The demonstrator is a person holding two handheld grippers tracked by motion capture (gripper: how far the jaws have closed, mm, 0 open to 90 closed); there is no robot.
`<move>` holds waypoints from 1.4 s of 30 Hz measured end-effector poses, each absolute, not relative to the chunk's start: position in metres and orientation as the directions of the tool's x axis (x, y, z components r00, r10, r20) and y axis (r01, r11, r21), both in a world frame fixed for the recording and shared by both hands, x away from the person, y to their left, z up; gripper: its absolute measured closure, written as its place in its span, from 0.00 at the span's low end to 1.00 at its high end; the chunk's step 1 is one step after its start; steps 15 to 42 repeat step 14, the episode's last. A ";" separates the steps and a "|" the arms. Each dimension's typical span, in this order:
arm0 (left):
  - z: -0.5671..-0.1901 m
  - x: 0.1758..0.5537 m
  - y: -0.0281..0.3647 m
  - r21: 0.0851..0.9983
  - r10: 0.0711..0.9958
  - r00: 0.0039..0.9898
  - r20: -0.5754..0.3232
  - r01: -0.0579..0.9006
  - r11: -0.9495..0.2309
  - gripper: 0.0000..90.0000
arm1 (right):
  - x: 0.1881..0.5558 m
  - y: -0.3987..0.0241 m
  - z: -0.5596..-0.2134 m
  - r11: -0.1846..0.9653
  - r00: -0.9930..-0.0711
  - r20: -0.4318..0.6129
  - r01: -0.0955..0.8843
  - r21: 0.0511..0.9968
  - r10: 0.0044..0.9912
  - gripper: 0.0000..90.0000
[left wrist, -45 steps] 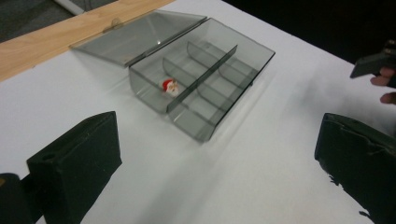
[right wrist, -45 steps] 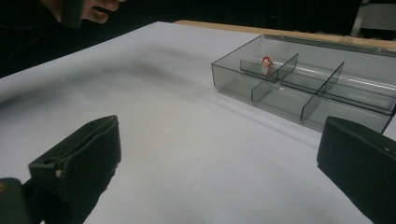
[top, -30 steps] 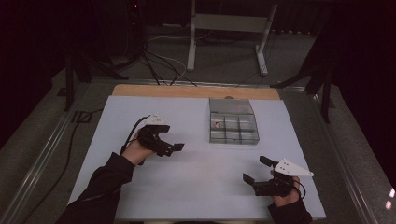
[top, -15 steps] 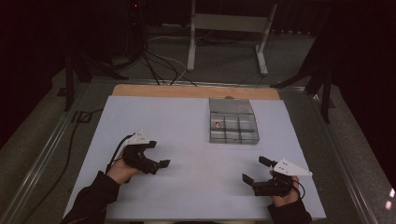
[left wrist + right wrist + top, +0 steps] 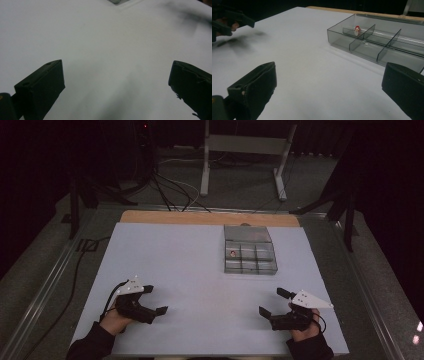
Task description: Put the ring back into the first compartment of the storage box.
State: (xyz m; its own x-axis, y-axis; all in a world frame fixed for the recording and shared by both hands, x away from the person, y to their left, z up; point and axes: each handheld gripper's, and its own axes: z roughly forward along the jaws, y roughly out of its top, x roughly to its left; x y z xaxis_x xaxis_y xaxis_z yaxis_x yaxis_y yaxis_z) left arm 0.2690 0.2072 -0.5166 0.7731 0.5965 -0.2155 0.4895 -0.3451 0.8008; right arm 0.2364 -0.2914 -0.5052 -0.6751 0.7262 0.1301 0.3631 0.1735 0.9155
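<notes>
Hands rest low at the near edge of the white table (image 5: 190, 265), one on each side, each gripping a black gripper by its body. The left gripper (image 5: 155, 301) lies near the near-left corner with its jaws pointing right and slightly far; its jaws are spread wide with nothing between them, and the grey three-cornered plate on it faces up. The right gripper (image 5: 272, 302) sits near the near-right corner, jaws pointing left and far toward the table's middle, likewise spread apart and holding nothing. Dark sleeves come in from the bottom of the high view.

A clear divided tray (image 5: 249, 256) stands on the far-right part of the table, well apart from both grippers. Its long axis runs near to far, with the dividers forming small compartments in rows; a lid-like clear section lies at its far end.

From the right gripper view, a small red-and-white object (image 5: 356, 30) shows upright in one far compartment of the tray, a left-hand one in the high view, and the left gripper appears blurred at the upper left. The left gripper view looks across bare white tabletop between its two jaws, with a corner of the tray just at the top edge.
</notes>
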 end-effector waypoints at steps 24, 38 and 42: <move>-0.524 0.261 0.221 0.813 0.609 0.760 -0.228 0.492 -0.310 0.01 | 0.236 -0.290 -0.506 0.184 -0.682 0.128 0.365 0.913 0.720 0.00; -0.524 0.261 0.221 0.813 0.609 0.760 -0.228 0.492 -0.310 0.01 | 0.236 -0.290 -0.506 0.184 -0.682 0.128 0.365 0.913 0.720 0.00; -0.524 0.261 0.221 0.813 0.609 0.760 -0.228 0.492 -0.310 0.01 | 0.236 -0.290 -0.506 0.184 -0.682 0.128 0.365 0.913 0.720 0.00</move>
